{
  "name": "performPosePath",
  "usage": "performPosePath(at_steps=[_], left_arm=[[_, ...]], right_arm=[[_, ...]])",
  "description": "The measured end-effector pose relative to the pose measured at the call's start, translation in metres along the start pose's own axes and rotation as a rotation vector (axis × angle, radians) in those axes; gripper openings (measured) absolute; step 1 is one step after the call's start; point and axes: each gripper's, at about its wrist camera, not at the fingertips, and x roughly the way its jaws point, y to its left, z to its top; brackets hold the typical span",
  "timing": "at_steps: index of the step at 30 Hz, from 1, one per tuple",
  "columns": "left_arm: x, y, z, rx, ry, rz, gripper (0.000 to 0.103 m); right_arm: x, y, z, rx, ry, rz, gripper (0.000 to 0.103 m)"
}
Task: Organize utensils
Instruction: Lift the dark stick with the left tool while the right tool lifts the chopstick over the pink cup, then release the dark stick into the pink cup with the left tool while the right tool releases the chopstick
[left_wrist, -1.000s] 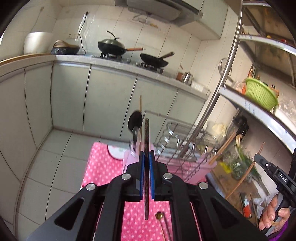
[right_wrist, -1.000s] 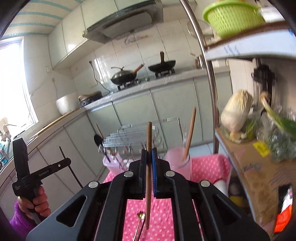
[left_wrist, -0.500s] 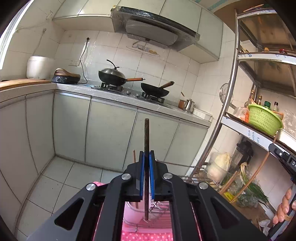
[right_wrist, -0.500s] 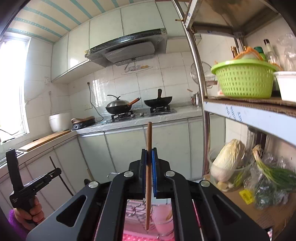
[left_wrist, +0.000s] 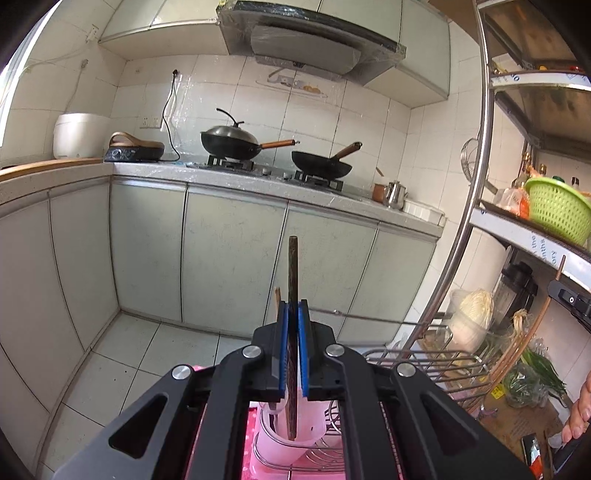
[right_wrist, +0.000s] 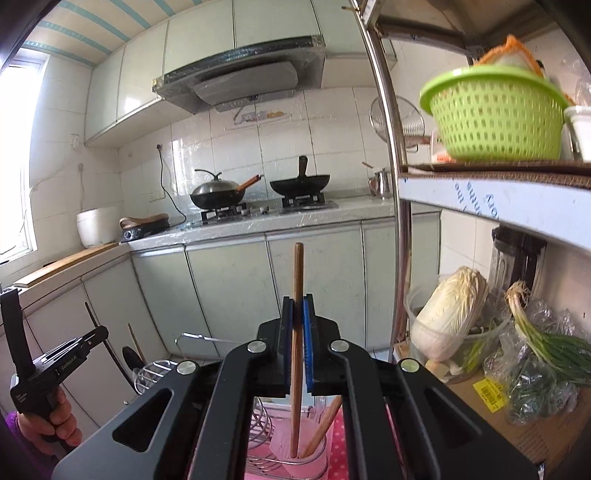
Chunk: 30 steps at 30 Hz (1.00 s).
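My left gripper (left_wrist: 292, 314) is shut on a dark wooden chopstick (left_wrist: 292, 273), held upright with its lower tip inside a pink cup (left_wrist: 280, 446) at the left end of the wire dish rack (left_wrist: 424, 363). My right gripper (right_wrist: 297, 308) is shut on a light brown chopstick (right_wrist: 297, 273), upright, its lower tip inside another pink cup (right_wrist: 306, 463) that holds one more brown chopstick (right_wrist: 325, 421). A black ladle (right_wrist: 129, 356) stands in the rack's left cup. The left gripper also shows in the right wrist view (right_wrist: 55, 365).
The rack sits on a pink dotted cloth (right_wrist: 338, 461). A steel shelf post (right_wrist: 397, 221) rises at the right, with a green basket (right_wrist: 495, 118) above and cabbage (right_wrist: 450, 314) and scallions (right_wrist: 546, 343) below. Kitchen cabinets (left_wrist: 229, 258) and woks stand behind.
Both grippers tilted upward and came down over the cups; each chopstick's lower tip now sits inside a pink cup. The cloth and gold spoon have dropped out of view.
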Motion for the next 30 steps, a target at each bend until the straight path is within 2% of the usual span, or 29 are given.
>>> performPosePath(at_steps=[13, 22, 30], left_arm=[[0.022, 0.008, -0.043, -0.016, 0.109, -0.003, 0.004], [0.022, 0.008, -0.054, -0.017, 0.128, 0.003, 0.004], [0.026, 0.001, -0.059, 0.021, 0.161, -0.011, 0.004]], right_arm=[[0.015, -0.002, -0.046, 0.034, 0.111, 0.02, 0.006], [0.013, 0.0, -0.06, 0.048, 0.144, 0.018, 0.006], [0.014, 0.002, -0.067, 0.053, 0.179, 0.021, 0.006]])
